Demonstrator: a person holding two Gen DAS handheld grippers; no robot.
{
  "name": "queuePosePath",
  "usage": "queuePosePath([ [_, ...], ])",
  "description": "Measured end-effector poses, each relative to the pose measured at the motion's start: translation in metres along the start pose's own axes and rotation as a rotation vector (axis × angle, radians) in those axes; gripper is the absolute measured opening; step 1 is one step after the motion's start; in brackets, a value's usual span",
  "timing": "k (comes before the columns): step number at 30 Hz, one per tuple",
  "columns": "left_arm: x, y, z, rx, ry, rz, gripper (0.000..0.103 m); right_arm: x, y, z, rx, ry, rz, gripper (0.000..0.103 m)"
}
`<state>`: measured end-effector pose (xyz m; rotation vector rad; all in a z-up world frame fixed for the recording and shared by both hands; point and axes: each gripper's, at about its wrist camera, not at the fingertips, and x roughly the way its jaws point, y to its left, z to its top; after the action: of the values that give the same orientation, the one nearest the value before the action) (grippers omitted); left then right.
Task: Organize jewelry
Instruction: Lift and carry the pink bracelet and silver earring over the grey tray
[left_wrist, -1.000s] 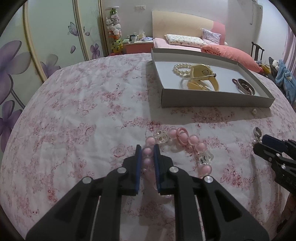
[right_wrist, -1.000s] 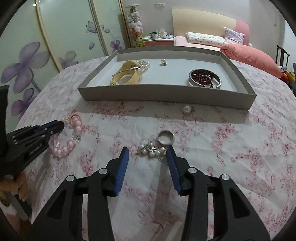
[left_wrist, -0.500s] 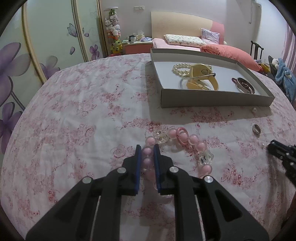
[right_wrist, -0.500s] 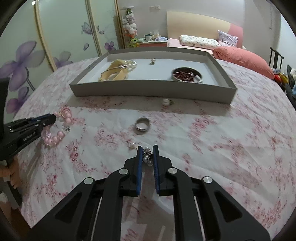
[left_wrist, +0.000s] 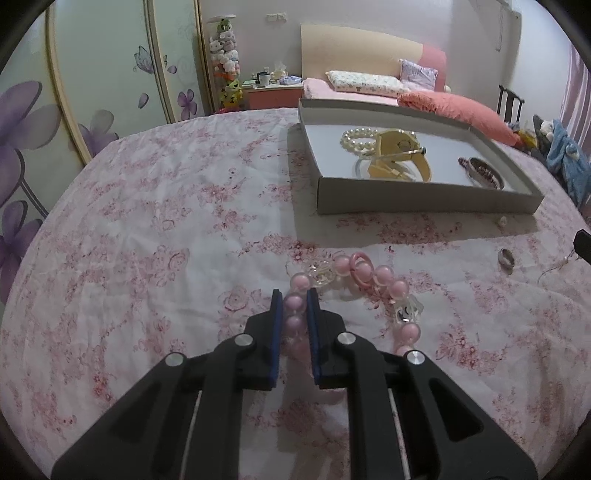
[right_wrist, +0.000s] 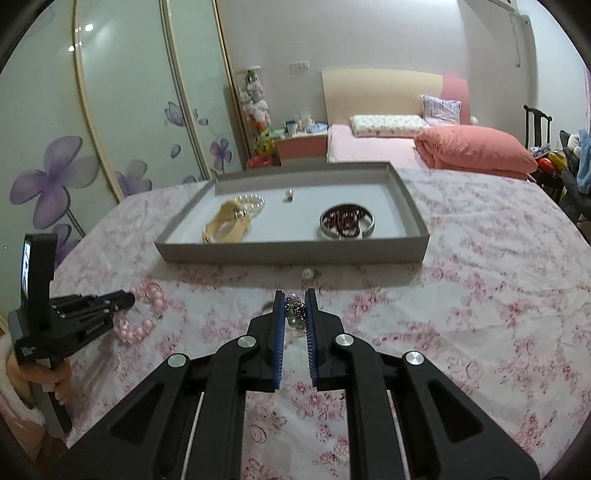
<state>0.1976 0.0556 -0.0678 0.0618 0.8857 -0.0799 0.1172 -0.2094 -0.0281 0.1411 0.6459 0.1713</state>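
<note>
A pink bead bracelet (left_wrist: 369, 273) lies on the floral tablecloth, and my left gripper (left_wrist: 294, 300) is shut on its near beads. The right wrist view shows that gripper (right_wrist: 123, 301) at the left with the bracelet (right_wrist: 142, 326) under its tips. My right gripper (right_wrist: 294, 300) is shut on a small cluster of pearls and silver bits (right_wrist: 294, 310), held above the cloth. A silver ring (left_wrist: 506, 257) lies on the cloth at the right. The grey tray (right_wrist: 291, 253) stands behind, holding a pearl bracelet (right_wrist: 251, 201), a cream strap piece (right_wrist: 225, 227) and a round tin of dark red beads (right_wrist: 347, 221).
A loose pearl piece (right_wrist: 306, 274) lies just in front of the tray's near wall. A person's hand (right_wrist: 55, 380) holds the left gripper's handle. Behind the table are a bed with pink bedding (right_wrist: 472, 151), a nightstand and wardrobe doors with purple flowers.
My right gripper closed on the pearl cluster and lifted it off the cloth, swinging to point more towards the tray. The left gripper stayed still, shut on the pink bracelet.
</note>
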Motion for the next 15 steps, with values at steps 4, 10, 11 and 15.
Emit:
queuePosePath([
  [4,-0.014,0.001,-0.002,-0.027,-0.059,-0.031,0.013,-0.012,-0.002,0.005,-0.002,-0.071,-0.006,0.012],
  [10,-0.047,-0.007,-0.003,-0.036,-0.19,-0.076,0.013,-0.026,0.001,0.007,-0.002,-0.174,-0.004,0.012],
  [11,-0.051,-0.01,-0.003,-0.033,-0.205,-0.082,0.013,-0.028,0.002,0.007,-0.001,-0.19,-0.002,0.012],
  [15,-0.07,-0.022,-0.001,-0.015,-0.278,-0.101,0.013,-0.032,0.002,0.007,0.001,-0.229,0.001,0.012],
])
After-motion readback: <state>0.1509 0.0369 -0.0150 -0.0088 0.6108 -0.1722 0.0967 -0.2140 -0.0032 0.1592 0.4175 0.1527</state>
